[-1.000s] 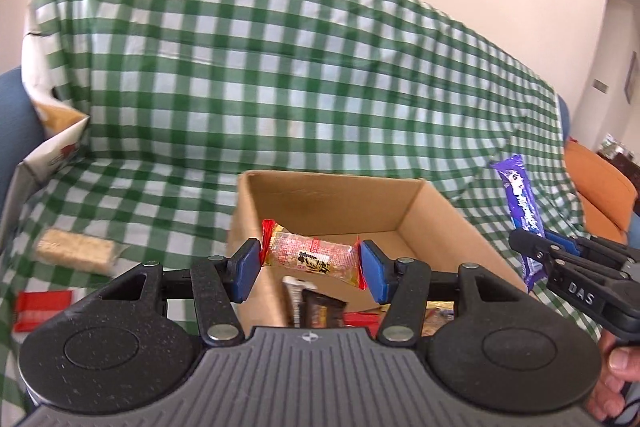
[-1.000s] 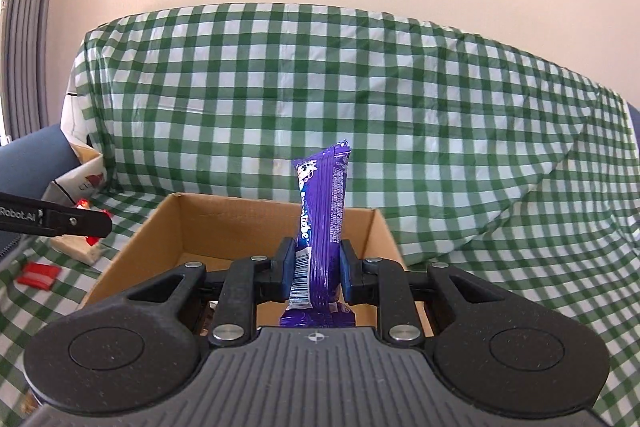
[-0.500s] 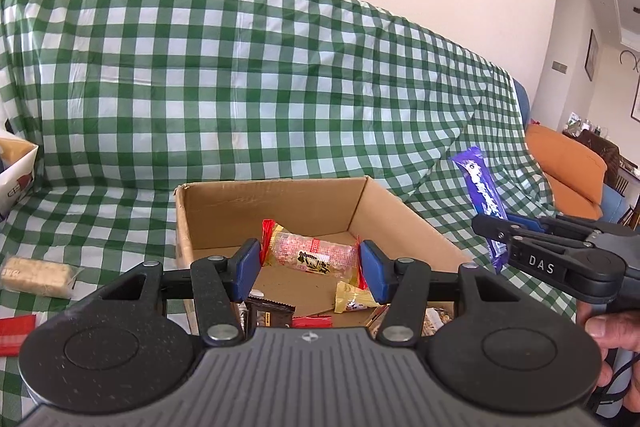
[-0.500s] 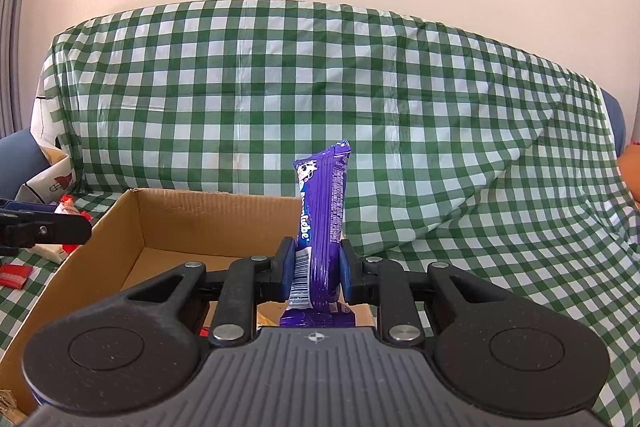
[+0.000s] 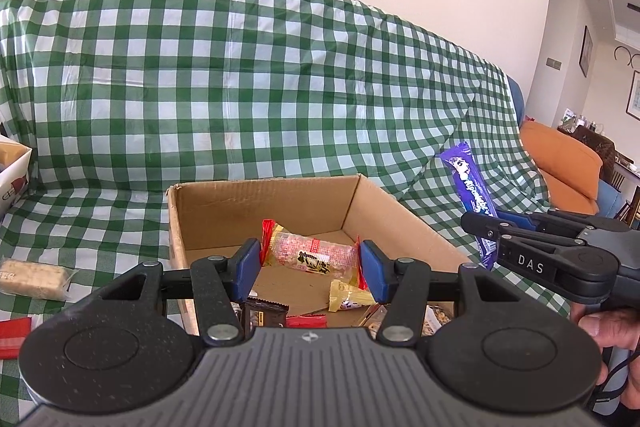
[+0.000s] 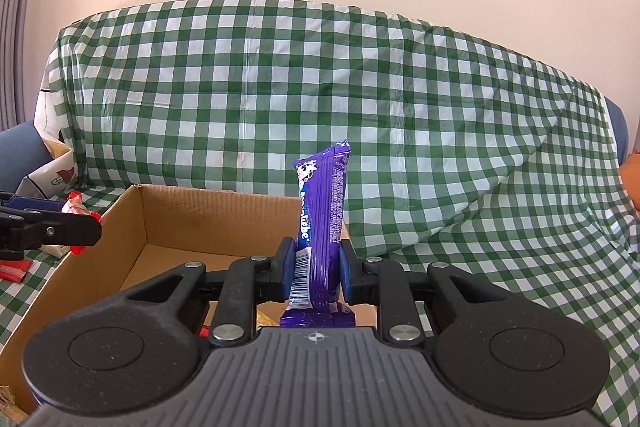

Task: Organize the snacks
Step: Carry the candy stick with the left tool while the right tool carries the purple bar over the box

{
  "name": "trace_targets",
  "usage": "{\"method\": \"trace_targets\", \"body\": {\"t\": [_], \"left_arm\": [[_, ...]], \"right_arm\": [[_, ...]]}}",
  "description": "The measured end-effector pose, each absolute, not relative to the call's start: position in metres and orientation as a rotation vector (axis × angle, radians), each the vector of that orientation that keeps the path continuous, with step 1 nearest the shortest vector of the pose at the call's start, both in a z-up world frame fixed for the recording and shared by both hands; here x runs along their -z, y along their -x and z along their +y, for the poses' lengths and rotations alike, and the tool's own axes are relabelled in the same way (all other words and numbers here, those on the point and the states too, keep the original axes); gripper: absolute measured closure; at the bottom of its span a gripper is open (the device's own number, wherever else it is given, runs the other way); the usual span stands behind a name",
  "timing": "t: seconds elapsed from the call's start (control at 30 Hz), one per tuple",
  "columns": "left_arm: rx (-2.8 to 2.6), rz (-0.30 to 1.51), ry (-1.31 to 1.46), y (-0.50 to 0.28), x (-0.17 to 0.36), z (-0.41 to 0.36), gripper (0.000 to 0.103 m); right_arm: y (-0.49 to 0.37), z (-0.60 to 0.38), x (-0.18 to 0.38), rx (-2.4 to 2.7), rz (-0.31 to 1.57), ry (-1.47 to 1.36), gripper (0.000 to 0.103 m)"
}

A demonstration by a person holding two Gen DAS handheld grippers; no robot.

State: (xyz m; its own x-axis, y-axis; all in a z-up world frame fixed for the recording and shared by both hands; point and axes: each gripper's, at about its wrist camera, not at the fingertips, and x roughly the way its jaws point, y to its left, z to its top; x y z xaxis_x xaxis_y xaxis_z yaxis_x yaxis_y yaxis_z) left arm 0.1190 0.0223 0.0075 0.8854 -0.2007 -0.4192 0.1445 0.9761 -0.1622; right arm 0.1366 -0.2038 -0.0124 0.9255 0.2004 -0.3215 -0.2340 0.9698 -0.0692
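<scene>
My left gripper [image 5: 310, 269] is shut on a clear snack pack with red ends [image 5: 310, 255], held above the open cardboard box [image 5: 264, 203]. Several snacks lie on the box floor, among them a yellow packet [image 5: 350, 297]. My right gripper [image 6: 316, 277] is shut on an upright purple snack bar [image 6: 322, 211], over the box's right part [image 6: 168, 211]. The right gripper [image 5: 532, 251] with the purple bar [image 5: 470, 193] also shows in the left wrist view, right of the box. The left gripper's fingertip [image 6: 52, 233] shows at the left edge of the right wrist view.
A green checked cloth [image 5: 240, 87] covers the sofa. A pale cracker pack [image 5: 32, 277] and a red packet [image 5: 14, 333] lie on the cloth left of the box. A white box [image 5: 12, 171] stands at far left. An orange cushion [image 5: 560, 167] is at right.
The left gripper has moved right and closer over the box with its pack. The right gripper with the purple bar has shifted slightly over the box. Both grips are unchanged.
</scene>
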Motion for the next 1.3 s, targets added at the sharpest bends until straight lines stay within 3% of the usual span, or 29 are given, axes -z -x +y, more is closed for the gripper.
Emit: {"method": "trace_targets", "body": {"t": [1.3], "left_arm": [[0.214,0.443,0.094,-0.1169,-0.0049,0.0131,0.044]], "right_arm": [[-0.1384,-0.2014,0.0135,-0.223,0.322,0.118,0.079]]}}
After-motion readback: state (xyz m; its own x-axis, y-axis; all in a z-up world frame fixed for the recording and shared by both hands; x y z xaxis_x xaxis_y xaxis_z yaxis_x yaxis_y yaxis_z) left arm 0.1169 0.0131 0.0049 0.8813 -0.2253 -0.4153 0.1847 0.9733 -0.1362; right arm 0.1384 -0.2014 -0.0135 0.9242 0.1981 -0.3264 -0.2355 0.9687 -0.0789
